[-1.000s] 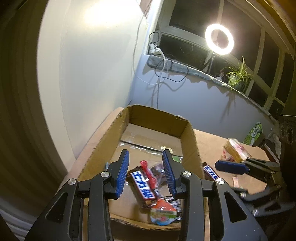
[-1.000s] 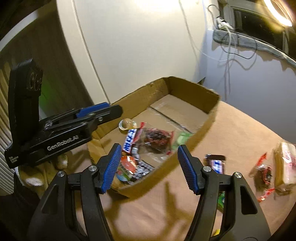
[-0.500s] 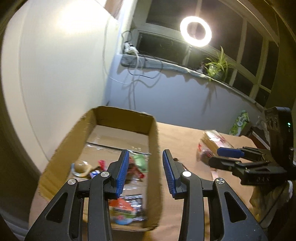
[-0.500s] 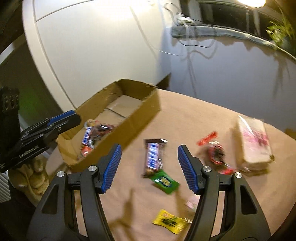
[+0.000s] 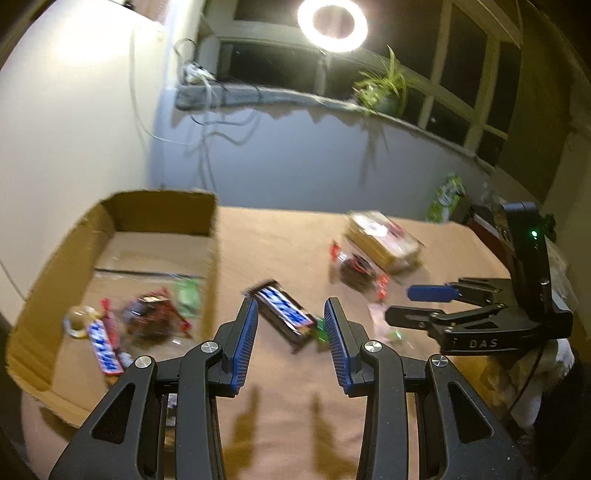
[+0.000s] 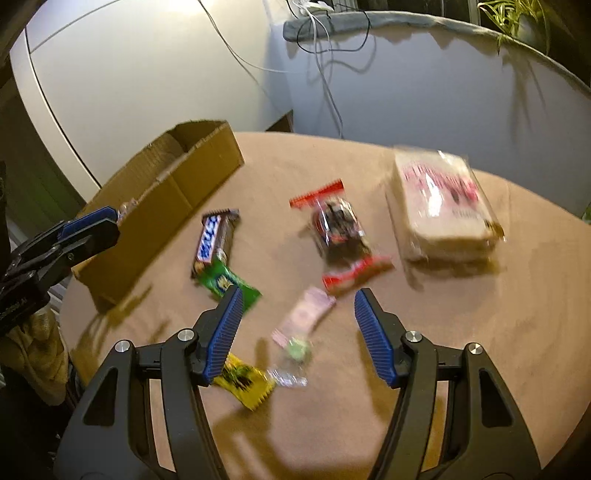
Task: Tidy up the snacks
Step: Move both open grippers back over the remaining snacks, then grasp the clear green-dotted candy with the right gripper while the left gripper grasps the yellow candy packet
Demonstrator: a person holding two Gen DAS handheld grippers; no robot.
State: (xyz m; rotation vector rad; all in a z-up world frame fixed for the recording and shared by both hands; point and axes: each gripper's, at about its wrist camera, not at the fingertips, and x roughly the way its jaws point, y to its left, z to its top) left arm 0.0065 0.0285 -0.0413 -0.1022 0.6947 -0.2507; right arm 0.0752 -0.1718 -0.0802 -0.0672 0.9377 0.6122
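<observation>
A cardboard box stands at the table's left and holds several snacks, among them a blue-white bar and a dark red-ended packet. It also shows in the right wrist view. On the table lie a dark blue-white bar, a green packet, a red-ended packet, a large clear pack, a pink sachet and a yellow packet. My left gripper is open and empty above the dark bar. My right gripper is open and empty above the pink sachet.
The round table has a tan cloth and its edge curves at the right. A white wall and a sill with cables stand behind. A green bag stands at the far right. A ring light glares above.
Both grippers have swung right, away from the box and over the loose snacks on the table. Both stay open and empty.
</observation>
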